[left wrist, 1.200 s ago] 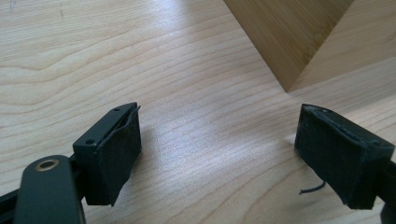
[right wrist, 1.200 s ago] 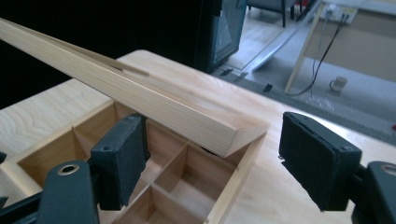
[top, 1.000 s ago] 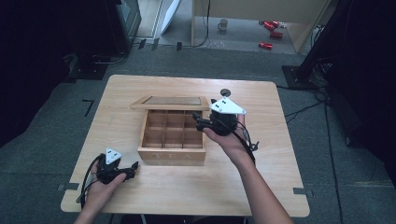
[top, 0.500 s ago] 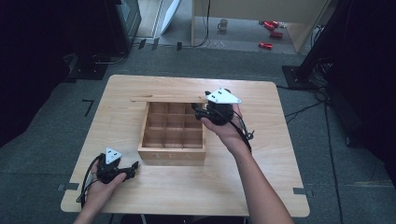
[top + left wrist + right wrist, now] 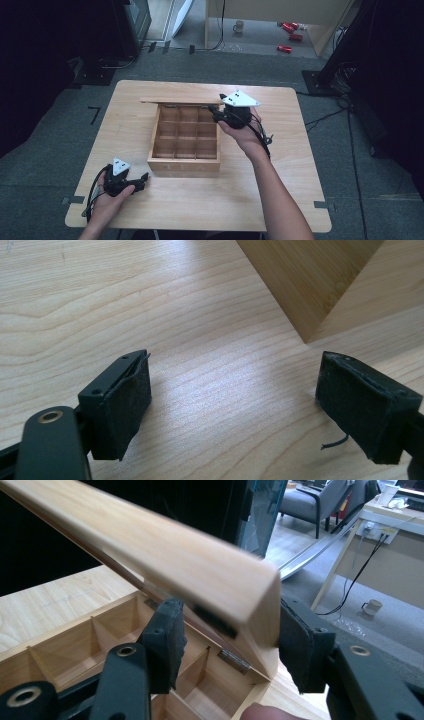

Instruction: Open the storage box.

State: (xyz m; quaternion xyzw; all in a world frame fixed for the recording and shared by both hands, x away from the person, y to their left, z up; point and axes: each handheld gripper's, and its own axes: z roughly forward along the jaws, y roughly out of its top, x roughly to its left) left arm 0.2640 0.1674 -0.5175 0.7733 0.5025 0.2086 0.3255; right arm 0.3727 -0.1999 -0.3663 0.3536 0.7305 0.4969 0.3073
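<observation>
At table centre, right gripper (image 5: 216,113) clamped on the raised hinged lid (image 5: 165,555) of the compartmented wooden box (image 5: 185,145). Left gripper (image 5: 142,179), at the box's 7 o'clock, jaws parted, grasping nothing, on the table (image 5: 280,200).

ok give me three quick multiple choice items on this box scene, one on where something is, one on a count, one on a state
1. Where is the left gripper?
A. inside the box
B. on the table near the box's front left corner
C. on the lid

2. How many compartments does the wooden box have?
A. four
B. six
C. nine

3. What state is the lid in?
A. raised, its end between the right gripper's jaws
B. shut flat on the box
C. lying apart on the floor

Answers: 1 B, the high view shows it low on the table, jaws apart. 2 C, three rows of three. 3 A, the right gripper view shows the pads flanking the lid's end.
</observation>
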